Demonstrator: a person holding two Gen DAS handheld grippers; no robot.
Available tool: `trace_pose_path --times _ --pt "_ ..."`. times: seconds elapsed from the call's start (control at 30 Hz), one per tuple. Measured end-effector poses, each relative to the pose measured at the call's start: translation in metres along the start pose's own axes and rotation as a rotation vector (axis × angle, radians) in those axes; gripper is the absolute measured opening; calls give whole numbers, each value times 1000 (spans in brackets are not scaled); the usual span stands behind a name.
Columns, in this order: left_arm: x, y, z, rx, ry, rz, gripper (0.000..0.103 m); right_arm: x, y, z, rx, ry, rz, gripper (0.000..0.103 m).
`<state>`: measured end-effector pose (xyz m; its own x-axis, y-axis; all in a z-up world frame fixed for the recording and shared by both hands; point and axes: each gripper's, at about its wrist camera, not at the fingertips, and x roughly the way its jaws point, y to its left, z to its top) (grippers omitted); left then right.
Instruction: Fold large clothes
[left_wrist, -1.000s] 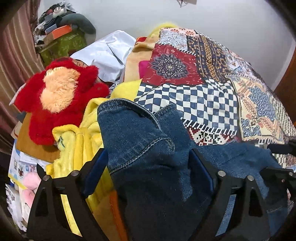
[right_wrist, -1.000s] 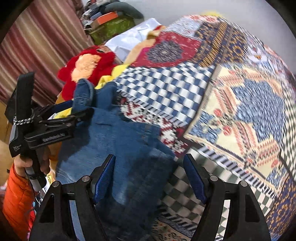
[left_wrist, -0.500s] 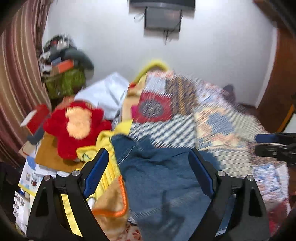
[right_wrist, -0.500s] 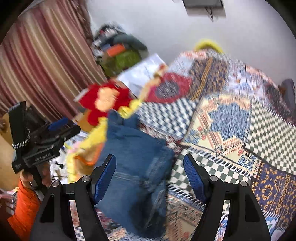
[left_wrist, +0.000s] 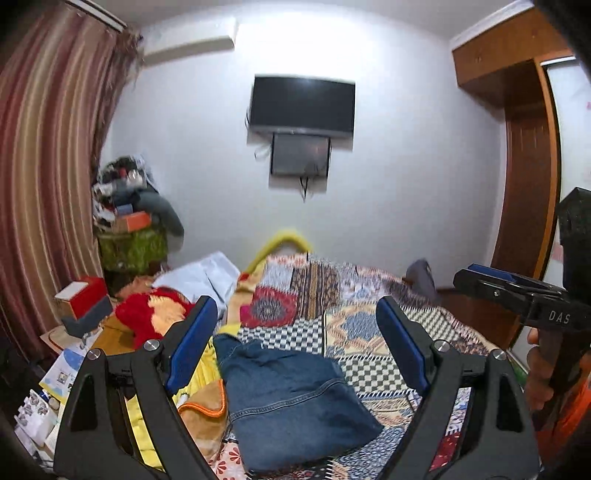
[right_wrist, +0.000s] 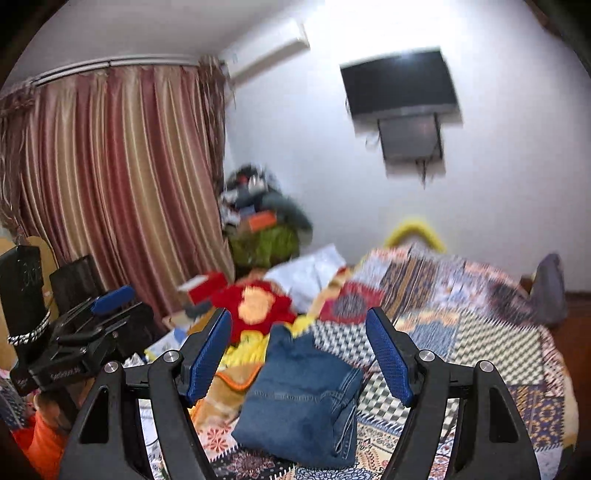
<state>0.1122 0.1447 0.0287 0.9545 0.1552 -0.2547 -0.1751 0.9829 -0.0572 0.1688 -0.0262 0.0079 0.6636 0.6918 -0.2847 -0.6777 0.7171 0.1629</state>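
Note:
Folded blue jeans (left_wrist: 291, 398) (right_wrist: 303, 398) lie in a compact bundle on the patterned bedspread (left_wrist: 369, 325) (right_wrist: 461, 314). My left gripper (left_wrist: 297, 343) is open and raised well above and back from the jeans, with nothing between its blue pads. My right gripper (right_wrist: 299, 350) is open too, also lifted clear of the denim. In the left wrist view the right gripper (left_wrist: 517, 291) shows at the right edge in a hand; in the right wrist view the left gripper (right_wrist: 92, 317) appears at the left.
A red and orange plush toy (left_wrist: 155, 314) (right_wrist: 255, 306) and yellow cloth (left_wrist: 207, 365) lie left of the jeans, by a white pillow (left_wrist: 207, 273). Boxes and clutter (left_wrist: 129, 229) stand near the striped curtain (right_wrist: 110, 184). A TV (left_wrist: 303, 103) hangs on the far wall; a wooden wardrobe (left_wrist: 524, 184) is at right.
Both grippers have risen and pulled back from the jeans, tilting up so the wall and TV come into view. The jeans, earlier close between the jaws, now lie free on the bed.

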Motion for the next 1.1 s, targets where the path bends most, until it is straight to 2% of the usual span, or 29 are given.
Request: trace_pose_path --times 0.13,0.2,0.47,0.53,0.63,1.1 --pt "-29 -17 -6 35 -82 92 89 -36 21 -12 -36 -82 -40 73" --pt "-42 -23 -12 32 -105 102 89 -49 28 -20 -42 -103 -45 73" --pt "-64 -39 -31 61 -104 127 91 -79 50 -36 -103 -138 -101 75" --pt "-70 -42 -34 56 -107 128 98 -80 51 -39 -108 -135 -134 92" --pt "-74 -43 -36 40 -115 115 101 -84 50 -43 -100 -153 -162 103" --pt "-75 -42 -44 -4 -84 97 102 -79 44 -45 -76 -120 -202 103"
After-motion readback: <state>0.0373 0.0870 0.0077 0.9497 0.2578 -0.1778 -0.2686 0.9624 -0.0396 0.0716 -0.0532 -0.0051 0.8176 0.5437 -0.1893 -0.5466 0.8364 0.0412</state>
